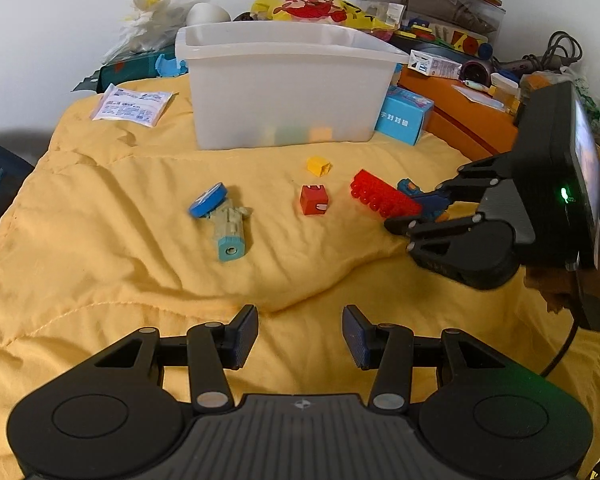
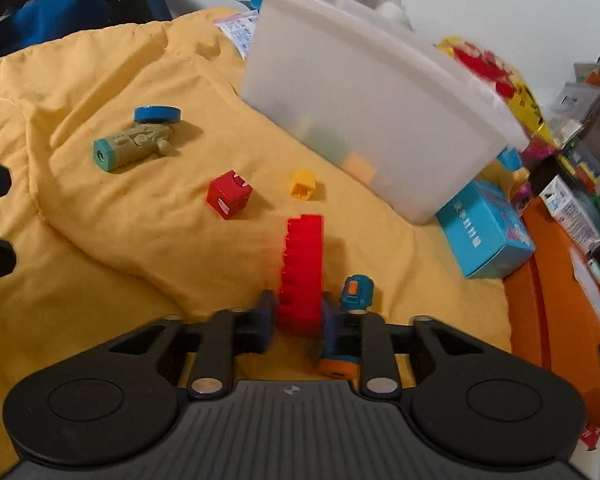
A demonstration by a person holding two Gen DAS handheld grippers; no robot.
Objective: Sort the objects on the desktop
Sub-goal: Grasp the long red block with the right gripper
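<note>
Toys scattered on my yellow quilt (image 1: 120,248), with my right tongs (image 2: 298,314) around the long red brick (image 2: 302,276).

Red brick lies near the quilt's right side; my right tongs' jaws stand on either side of its near end, seemingly touching it, though blur keeps me from telling whether they press. A small blue-and-orange toy (image 2: 350,312) lies just beside it, against the right jaw. My left tongs (image 1: 300,336) hang apart over bare quilt, holding nothing. Further out sit a red cube (image 1: 314,200), a small yellow block (image 1: 318,166) and a tan toy with a blue disc (image 1: 224,220). Behind them stands the clear plastic bin (image 1: 284,92), pieces showing faintly inside, a blue box (image 1: 404,118) at its right corner.
</note>
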